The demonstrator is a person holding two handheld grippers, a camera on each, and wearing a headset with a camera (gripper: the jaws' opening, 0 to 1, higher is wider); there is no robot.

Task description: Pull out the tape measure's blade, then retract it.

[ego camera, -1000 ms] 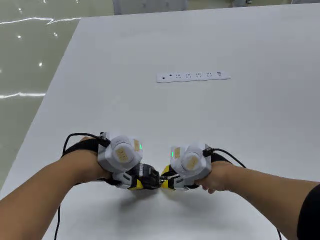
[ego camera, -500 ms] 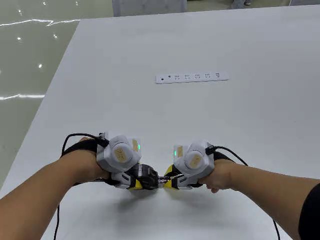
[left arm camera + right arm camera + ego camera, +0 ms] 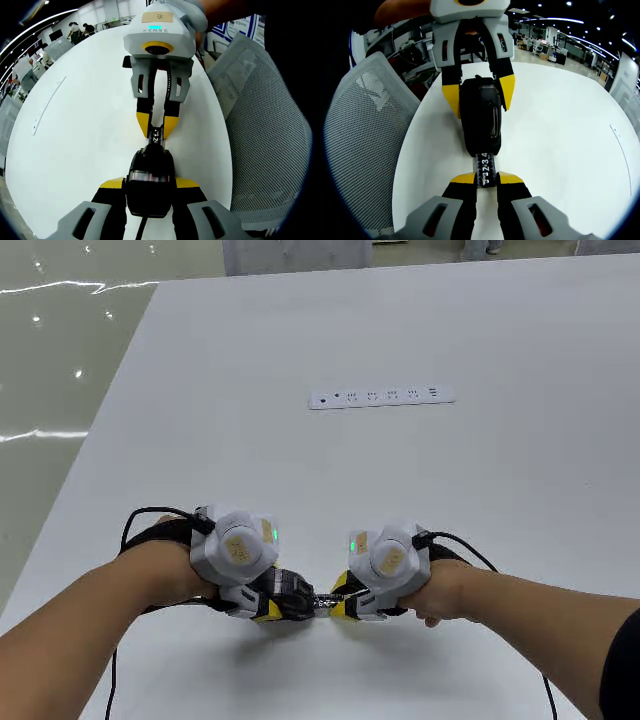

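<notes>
A black tape measure [image 3: 291,594] sits just above the white table's near edge, and my left gripper [image 3: 262,605] is shut on its case. In the left gripper view the case [image 3: 150,170] fills the space between my yellow-tipped jaws. My right gripper [image 3: 342,606] faces it from the right and is shut on the blade tip. A short length of blade [image 3: 484,170], printed with the numbers 1 to 4, runs from the case [image 3: 480,117] into my right gripper [image 3: 486,178]. The opposite left gripper [image 3: 479,92] clamps the case from above in that view.
A white power strip [image 3: 381,397] lies flat at mid-table, far beyond the grippers. The table's left edge [image 3: 95,430] drops to a glossy floor. A grey mesh chair [image 3: 265,130] stands close behind the near edge. Black cables [image 3: 150,515] trail from both grippers.
The gap between the two grippers has widened slightly, with a little more blade showing between them. The head camera has shifted a bit.
</notes>
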